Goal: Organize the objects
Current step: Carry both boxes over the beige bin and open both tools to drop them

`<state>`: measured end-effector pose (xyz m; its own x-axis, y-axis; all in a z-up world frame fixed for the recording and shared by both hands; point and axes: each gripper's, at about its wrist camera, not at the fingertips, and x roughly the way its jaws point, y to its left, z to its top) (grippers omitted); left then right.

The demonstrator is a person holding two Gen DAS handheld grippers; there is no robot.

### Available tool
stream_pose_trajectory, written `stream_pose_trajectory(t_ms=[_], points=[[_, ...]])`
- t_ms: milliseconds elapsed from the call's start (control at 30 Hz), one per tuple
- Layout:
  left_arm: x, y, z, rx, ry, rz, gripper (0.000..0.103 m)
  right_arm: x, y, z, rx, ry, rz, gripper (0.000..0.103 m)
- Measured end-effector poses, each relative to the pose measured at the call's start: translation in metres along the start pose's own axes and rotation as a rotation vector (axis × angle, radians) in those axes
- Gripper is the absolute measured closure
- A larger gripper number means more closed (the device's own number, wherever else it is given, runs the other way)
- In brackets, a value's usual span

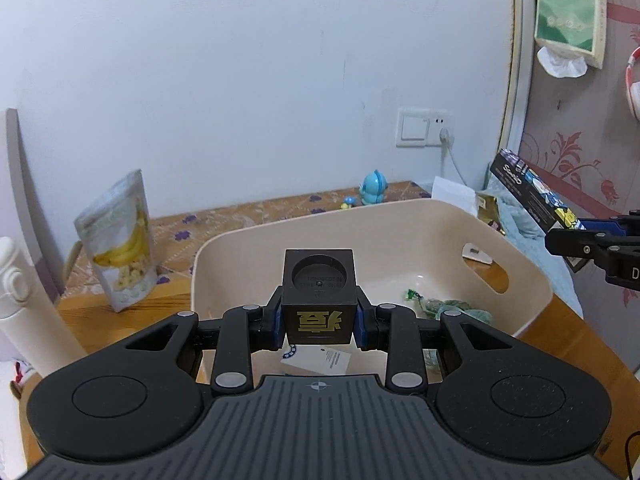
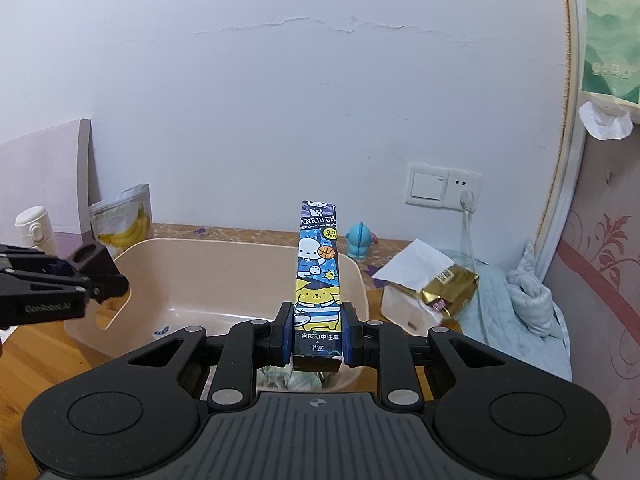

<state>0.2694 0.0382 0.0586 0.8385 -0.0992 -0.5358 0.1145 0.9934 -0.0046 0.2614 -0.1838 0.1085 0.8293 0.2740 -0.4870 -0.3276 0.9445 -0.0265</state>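
Your left gripper (image 1: 319, 322) is clamped on a dark cube-shaped box (image 1: 319, 300) with a gold character on its near face and a round recess on top; the blue pads press its two sides. Just beyond and below your fingertips sits the beige plastic bin (image 1: 400, 224), so the cube hangs over its near half, clear of the floor of the bin.

Your right gripper (image 2: 317, 334) is closed on the lower end of a long cartoon-printed pen box (image 2: 318, 272), which stands up and away from the fingers. The bin's near rim (image 2: 360, 280) lies under and ahead of those fingers too.

Progress, as far as you can judge: some things already lie in the bin, namely green-wrapped items (image 1: 440, 306) to the right of your left fingers and a white card (image 1: 320, 360) directly beneath them. Both held boxes are poised for dropping in, neither released yet.

Still outside: the banana chips pouch (image 1: 120, 244) far left of your left fingers, a blue toy figure (image 2: 360, 240) beyond the bin, a gold packet (image 2: 448, 286) on white paper to the right of your right fingers, and a white bottle (image 2: 36, 228) at far left. Whether all of those belong in the bin, the frames cannot say.
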Motion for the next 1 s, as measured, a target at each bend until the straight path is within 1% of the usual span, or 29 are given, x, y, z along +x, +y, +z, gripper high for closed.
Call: stream_pose_trajectory(t_ms=[167,367,533,700,900,1000], points=[[0.027,0.002,0.006,-0.009,0.059,-0.009,0.071,0.024,0.006,0.003,-0.025,0.024,0.003,0.081],[0.052,-0.001,0.007,0.019,0.137,0.0,0.071,0.046,0.017,0.003,-0.081,0.062,0.007,0.081],[0.067,-0.006,0.005,0.063,0.194,0.016,0.071,0.062,0.024,0.003,-0.111,0.1,0.021,0.081],[0.08,-0.008,0.001,0.062,0.259,0.004,0.071,0.077,0.034,-0.001,-0.161,0.15,0.03,0.081],[0.093,-0.009,-0.005,0.061,0.341,0.006,0.071,0.09,0.038,-0.007,-0.188,0.214,0.043,0.081],[0.096,-0.008,-0.007,0.061,0.357,0.006,0.071,0.096,0.038,-0.01,-0.193,0.25,0.046,0.081]])
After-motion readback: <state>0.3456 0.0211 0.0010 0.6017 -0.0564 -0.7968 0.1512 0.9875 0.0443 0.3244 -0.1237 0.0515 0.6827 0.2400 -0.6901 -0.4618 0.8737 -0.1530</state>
